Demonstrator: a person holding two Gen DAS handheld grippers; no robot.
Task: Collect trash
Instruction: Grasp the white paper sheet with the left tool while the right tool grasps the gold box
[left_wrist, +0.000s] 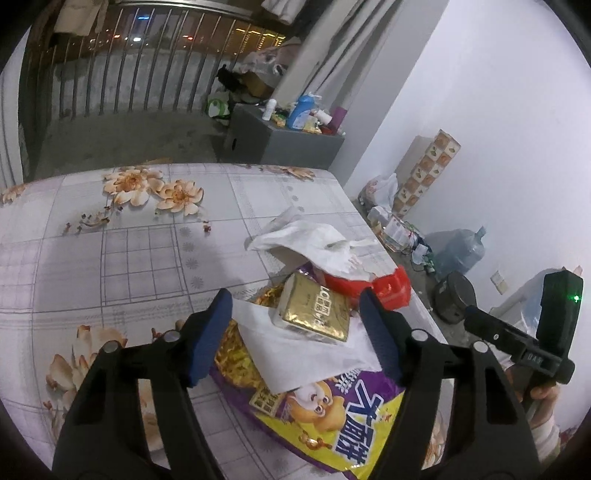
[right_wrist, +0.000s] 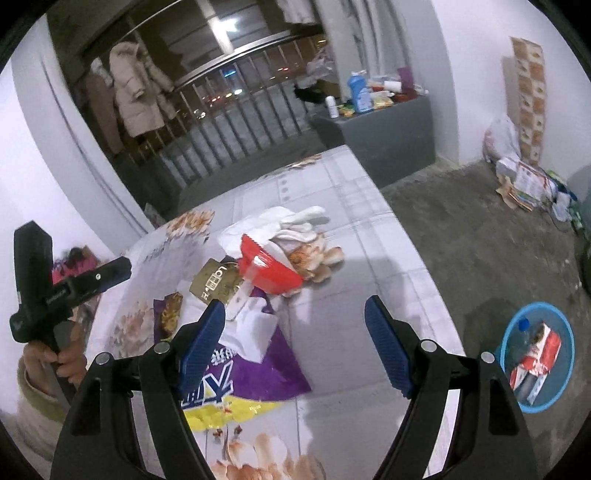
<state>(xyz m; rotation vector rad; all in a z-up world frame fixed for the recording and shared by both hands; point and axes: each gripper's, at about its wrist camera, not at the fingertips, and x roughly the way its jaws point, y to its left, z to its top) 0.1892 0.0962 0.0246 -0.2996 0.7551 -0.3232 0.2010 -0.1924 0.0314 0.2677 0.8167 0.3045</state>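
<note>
Left wrist view: left gripper jaws wide apart, straddling a gold foil packet that lies on a white paper tissue, itself on a purple-and-yellow snack bag. All sit on the floral plastic-covered table near its right edge. Just beyond: red plastic wrapper, crumpled white plastic bag.

Right wrist view: right gripper also spread, holding nothing, over bare table right of the pile. Blue round basin on the floor, right, already holds trash; likely the drop point.

Judgement: gold packet is the pick in hand. Lower the left jaws until the pads flank its long sides, then close squarely; it looks slick, so grip low. Tissue may lift with it.
</note>
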